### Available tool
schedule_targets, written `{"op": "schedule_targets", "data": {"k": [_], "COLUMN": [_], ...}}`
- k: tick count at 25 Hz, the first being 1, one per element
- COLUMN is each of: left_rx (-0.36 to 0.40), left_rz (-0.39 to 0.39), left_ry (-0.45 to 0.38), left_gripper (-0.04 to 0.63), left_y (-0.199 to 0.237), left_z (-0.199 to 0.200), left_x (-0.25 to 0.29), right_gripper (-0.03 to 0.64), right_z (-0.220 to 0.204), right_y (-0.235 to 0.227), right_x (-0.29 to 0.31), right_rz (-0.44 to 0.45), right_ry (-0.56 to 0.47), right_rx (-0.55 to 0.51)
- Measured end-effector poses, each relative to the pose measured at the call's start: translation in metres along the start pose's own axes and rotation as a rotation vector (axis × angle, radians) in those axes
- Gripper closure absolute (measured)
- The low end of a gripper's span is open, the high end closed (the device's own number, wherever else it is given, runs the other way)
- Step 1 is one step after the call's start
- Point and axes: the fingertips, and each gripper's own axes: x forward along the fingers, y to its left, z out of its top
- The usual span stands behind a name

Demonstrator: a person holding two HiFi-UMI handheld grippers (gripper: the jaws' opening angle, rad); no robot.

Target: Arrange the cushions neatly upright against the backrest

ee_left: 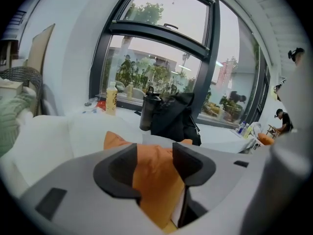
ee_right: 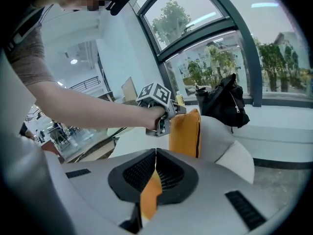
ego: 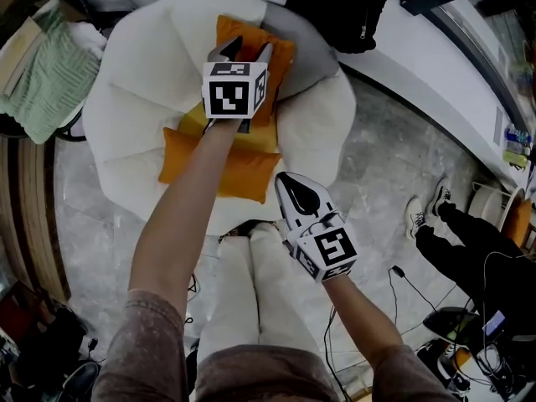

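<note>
An orange cushion (ego: 281, 55) stands upright against the grey backrest (ego: 316, 57) of a white petal-shaped chair (ego: 142, 74). My left gripper (ego: 247, 50) is at that cushion's top edge, jaws open, with the orange cushion (ee_left: 155, 177) between the fingers and not pinched. A second orange cushion (ego: 219, 171) lies flat on the seat, with a yellow cushion (ego: 193, 121) partly under my arm. My right gripper (ego: 290, 188) hovers over the seat's front edge, shut and empty. In the right gripper view, the upright cushion (ee_right: 186, 131) shows beyond the right gripper (ee_right: 155, 166).
A black backpack (ego: 335, 7) sits on the white ledge behind the chair. A green towel (ego: 42, 74) lies on a wicker chair at left. Another person's legs (ego: 456, 237) and cables (ego: 402, 291) are on the floor at right. My own legs (ego: 251, 291) stand against the chair's front.
</note>
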Motion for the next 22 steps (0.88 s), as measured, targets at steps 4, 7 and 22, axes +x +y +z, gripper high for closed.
{"op": "schedule_targets", "data": {"k": [4,7,22], "left_rx": [0.017,0.026,-0.016], "left_rz": [0.009,0.011,0.089], "left_ry": [-0.001,-0.003,0.001], "left_gripper": [0.371,0.396,0.591], "left_y": [0.005,0.007,0.036], "left_z": [0.003,0.004,-0.022], "left_x": [-0.011,-0.024,-0.111], "right_gripper": [0.597,0.597,0.597], "right_z": [-0.001,-0.002,-0.003], "right_y": [0.008,0.015,0.05], "right_x": [-0.001,0.0,0.006], "right_rz": [0.004,0.008,0.081], "right_ry": [0.003,0.001,0.022], "right_rx": [-0.006,-0.009,-0.05]}}
